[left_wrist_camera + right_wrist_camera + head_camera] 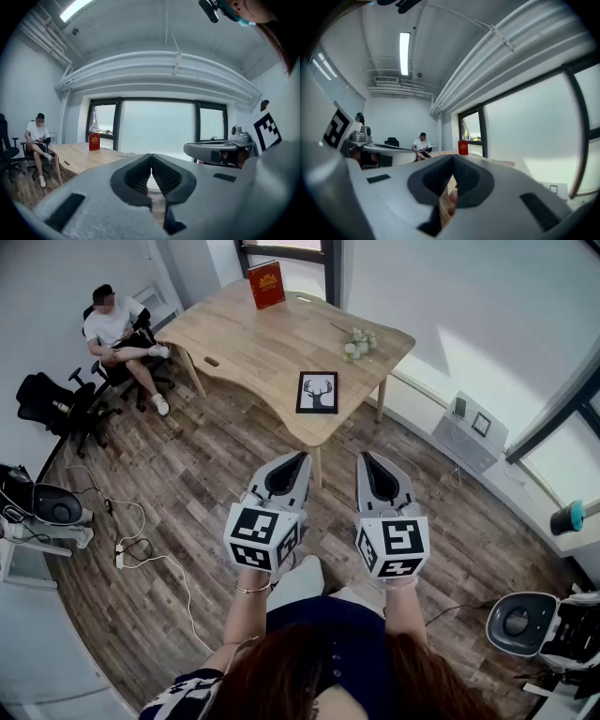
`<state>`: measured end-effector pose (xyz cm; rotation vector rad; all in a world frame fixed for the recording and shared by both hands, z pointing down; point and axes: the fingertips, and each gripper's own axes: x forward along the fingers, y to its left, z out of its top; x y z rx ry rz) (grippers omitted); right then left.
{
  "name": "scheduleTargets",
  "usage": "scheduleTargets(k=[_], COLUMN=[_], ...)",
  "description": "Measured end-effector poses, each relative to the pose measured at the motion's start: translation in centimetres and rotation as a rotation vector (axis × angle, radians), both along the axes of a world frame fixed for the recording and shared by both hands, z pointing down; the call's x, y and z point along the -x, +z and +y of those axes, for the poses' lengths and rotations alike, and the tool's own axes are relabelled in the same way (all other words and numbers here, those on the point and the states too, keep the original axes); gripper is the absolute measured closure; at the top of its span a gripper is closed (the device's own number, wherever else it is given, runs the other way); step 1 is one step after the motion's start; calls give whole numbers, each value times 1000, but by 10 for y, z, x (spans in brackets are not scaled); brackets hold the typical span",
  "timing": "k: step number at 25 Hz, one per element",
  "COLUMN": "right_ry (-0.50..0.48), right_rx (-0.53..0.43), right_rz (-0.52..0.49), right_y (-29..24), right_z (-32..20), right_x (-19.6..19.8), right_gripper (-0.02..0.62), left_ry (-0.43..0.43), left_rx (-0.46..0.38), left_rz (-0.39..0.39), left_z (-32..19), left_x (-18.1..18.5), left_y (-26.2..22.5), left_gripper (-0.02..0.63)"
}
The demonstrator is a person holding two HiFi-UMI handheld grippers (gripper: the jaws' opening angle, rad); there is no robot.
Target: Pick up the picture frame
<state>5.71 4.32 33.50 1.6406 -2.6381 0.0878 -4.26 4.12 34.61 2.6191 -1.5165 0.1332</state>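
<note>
The left hand-held gripper and right hand-held gripper are empty, jaws pressed together, well short of the picture frame lying flat at the table's near edge. This looks like the approach stage; the next move calls for getting closer and opening the jaws.

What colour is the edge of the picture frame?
Black. The picture frame shows best in the head view.

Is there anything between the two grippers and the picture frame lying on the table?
Nothing visible. Only wooden floor separates the left gripper and right gripper from the table edge where the picture frame lies; the red book and flowers sit farther back.
</note>
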Motion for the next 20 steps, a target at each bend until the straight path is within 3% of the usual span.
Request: scheduleTargets(k=[16,20], right_ry=[11,31], right_rx=[-16,24], right_rz=[-44,-22], right_y=[0,11], right_z=[-53,-67], right_x=[59,55], right_gripper=[569,569], left_ry=[32,51], left_rx=[11,44], left_rz=[50,72], left_z=[-65,-85], left_x=[68,63], left_y=[12,23], left_gripper=[577,577])
